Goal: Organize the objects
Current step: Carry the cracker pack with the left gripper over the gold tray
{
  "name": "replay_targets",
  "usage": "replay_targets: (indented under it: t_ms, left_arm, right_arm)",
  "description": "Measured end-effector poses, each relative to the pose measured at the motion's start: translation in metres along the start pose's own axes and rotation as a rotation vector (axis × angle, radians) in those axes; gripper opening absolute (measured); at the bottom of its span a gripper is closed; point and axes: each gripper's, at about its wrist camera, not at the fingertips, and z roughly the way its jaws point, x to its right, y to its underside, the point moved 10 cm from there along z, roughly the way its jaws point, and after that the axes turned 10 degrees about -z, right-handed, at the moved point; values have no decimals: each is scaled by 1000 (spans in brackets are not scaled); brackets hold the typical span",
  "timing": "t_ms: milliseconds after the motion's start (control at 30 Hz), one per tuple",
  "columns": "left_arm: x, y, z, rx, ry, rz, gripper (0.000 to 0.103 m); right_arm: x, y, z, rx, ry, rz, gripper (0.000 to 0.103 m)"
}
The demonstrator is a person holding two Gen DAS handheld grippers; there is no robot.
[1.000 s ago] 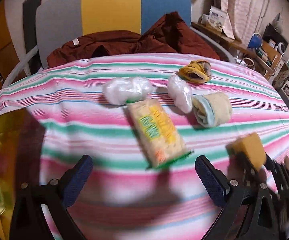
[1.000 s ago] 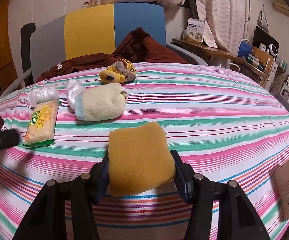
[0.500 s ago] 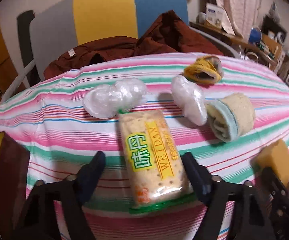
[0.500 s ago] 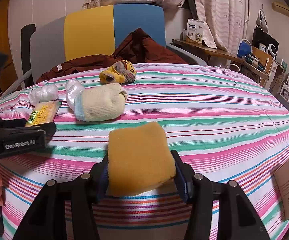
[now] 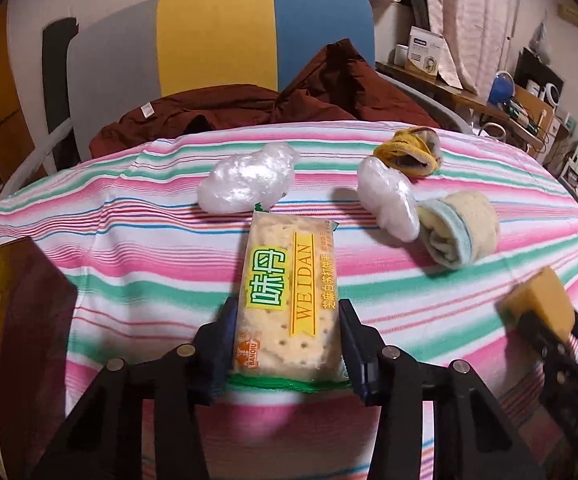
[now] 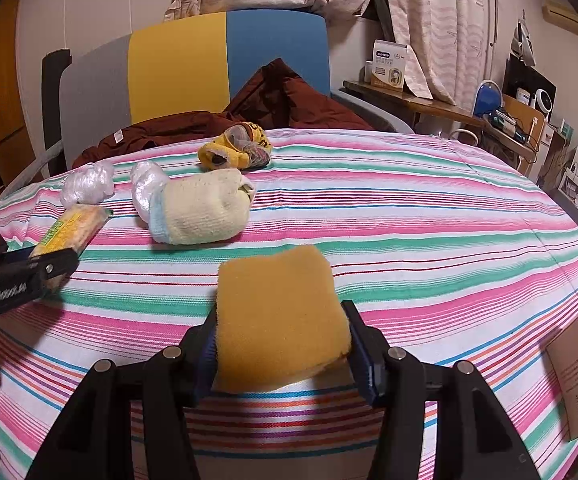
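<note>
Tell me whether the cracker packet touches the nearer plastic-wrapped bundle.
Touching. The left wrist view shows the cracker packet's far end meeting the plastic-wrapped bundle, no gap.

A cracker packet [image 5: 287, 298], clear-wrapped with a yellow-green label and green end seam, lay flat lengthwise near the striped tablecloth's [image 5: 137, 248] left edge. Two crumpled white plastic wads [image 5: 247, 180] [image 5: 389, 198] lay beyond it toward the far edge. A rolled cream sock [image 5: 459, 232] with a pale blue cuff touched the second wad. A balled yellow sock [image 5: 409, 152] sat nearest the far edge. An orange sponge [image 6: 281, 324] stood raised near the front edge.
</note>
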Motion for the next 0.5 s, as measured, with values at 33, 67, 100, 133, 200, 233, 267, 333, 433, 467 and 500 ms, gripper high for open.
replay_targets:
  t_ms: [33, 67, 100, 133, 200, 233, 267, 333, 433, 467, 500]
  left_arm:
    - [-1, 2, -3, 4, 1, 3, 48]
    - [-2, 4, -5, 8, 3, 2, 48]
    - [-4, 6, -8, 12, 5, 0, 48]
    - [-6, 9, -11, 16, 7, -5, 48]
    - [-10, 13, -17, 25, 8, -11, 48]
    - [-12, 16, -21, 31, 7, -13, 48]
    - [-13, 18, -24, 34, 12, -14, 48]
    - [-17, 22, -29, 40, 19, -16, 48]
    - [-23, 26, -38, 53, 20, -27, 48]
    - [-24, 27, -41, 55, 21, -28, 48]
    - [-25, 28, -44, 57, 24, -30, 48]
  right_arm:
    - [1, 0, -1, 2, 3, 1, 55]
    - [2, 0, -2, 6, 11, 7, 55]
    - [3, 0, -2, 8, 13, 12, 55]
    - [4, 0, -3, 11, 13, 17, 55]
    - [8, 0, -4, 17, 14, 32, 55]
    - [9, 0, -4, 17, 15, 36, 55]
    - [10, 0, -3, 14, 18, 40, 55]
    - [10, 0, -3, 11, 23, 39, 55]
    - [9, 0, -4, 12, 39, 28, 55]
    - [9, -1, -5, 14, 47, 22, 55]
    - [8, -1, -5, 17, 54, 17, 55]
